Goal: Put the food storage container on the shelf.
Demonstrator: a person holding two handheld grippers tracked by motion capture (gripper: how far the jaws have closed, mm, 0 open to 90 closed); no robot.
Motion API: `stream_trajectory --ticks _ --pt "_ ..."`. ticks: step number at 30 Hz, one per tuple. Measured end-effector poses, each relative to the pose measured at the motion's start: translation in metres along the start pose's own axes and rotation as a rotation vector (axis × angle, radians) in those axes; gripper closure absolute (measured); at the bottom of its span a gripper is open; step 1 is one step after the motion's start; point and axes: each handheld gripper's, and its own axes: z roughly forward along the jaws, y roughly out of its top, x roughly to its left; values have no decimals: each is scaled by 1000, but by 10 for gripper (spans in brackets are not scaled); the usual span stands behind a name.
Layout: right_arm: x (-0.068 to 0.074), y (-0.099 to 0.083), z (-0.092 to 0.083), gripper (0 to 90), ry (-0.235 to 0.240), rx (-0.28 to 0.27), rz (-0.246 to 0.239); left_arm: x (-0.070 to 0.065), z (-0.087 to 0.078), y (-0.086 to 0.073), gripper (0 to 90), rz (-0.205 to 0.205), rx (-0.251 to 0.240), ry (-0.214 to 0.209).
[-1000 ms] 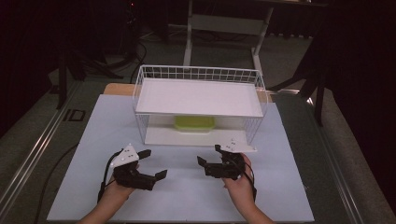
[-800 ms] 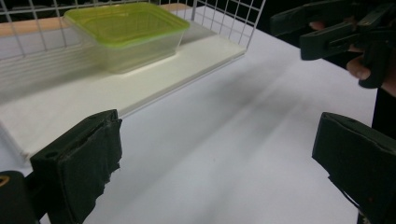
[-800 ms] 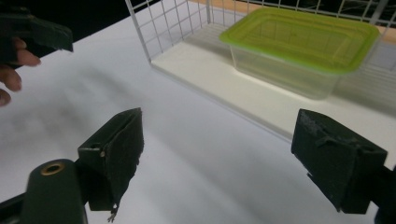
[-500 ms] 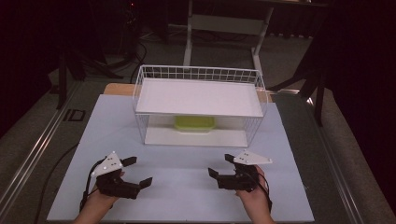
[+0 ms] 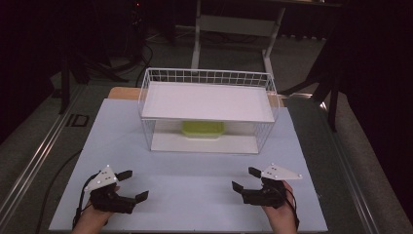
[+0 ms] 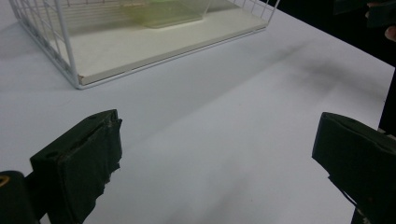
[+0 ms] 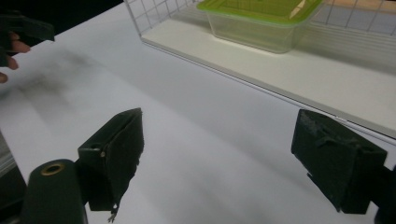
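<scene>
White table top (image 5: 195, 170), broad and bare at the near edge; white wire rack (image 5: 207, 109) standing toward its far side, with a shelf board on top; lime-lidded clear plastic container (image 5: 203, 129) resting on the rack's lower board, well apart from both tools; left gripper (image 5: 127, 185) near the front-left corner, jaws spread wide, empty; right gripper (image 5: 246, 179) front-right, likewise parted, holding nothing
</scene>
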Motion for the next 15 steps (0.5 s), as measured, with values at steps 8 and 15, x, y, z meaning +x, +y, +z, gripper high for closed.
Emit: stream_trajectory --ticks 8,15 --pt "-7 -10 -2 171 40 -9 -4 3 -1 -6 23 -18 -16 -16" --pt "-13 -15 2 187 37 0 -39 0 1 -5 23 -17 -47 -45"
